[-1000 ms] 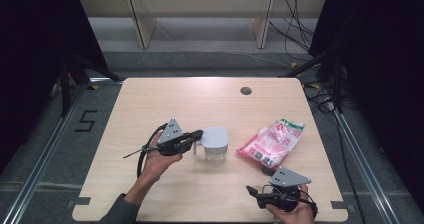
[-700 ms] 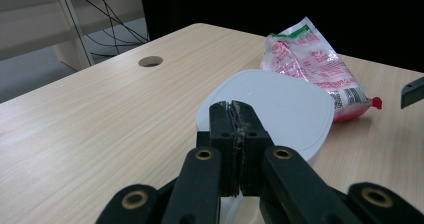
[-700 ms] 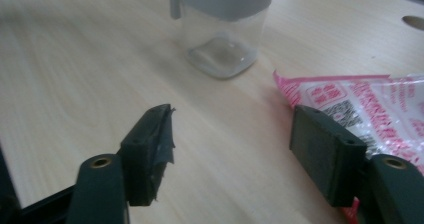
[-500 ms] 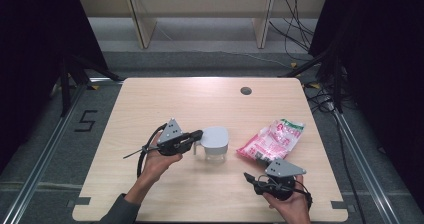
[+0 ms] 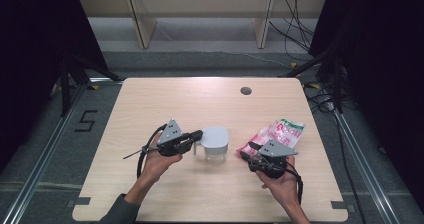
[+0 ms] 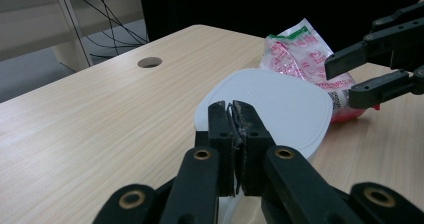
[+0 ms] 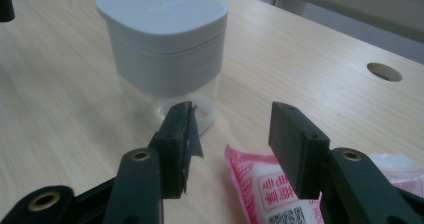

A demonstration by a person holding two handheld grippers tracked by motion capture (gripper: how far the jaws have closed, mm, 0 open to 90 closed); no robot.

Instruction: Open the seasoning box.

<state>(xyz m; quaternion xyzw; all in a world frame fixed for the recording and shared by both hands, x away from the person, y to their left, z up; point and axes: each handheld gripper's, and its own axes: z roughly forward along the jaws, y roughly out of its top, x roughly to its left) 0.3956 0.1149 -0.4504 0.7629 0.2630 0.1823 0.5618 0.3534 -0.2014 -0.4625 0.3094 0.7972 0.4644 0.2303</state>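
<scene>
While the left claw (image 5: 198, 133) grips one lidded container (image 5: 215, 143), the right claw (image 5: 246, 150), half open and closing, nears one pink bag (image 5: 280, 134).

White-lidded clear container (image 5: 215, 143); pink, white and green bag (image 5: 281, 133); black claws.
</scene>
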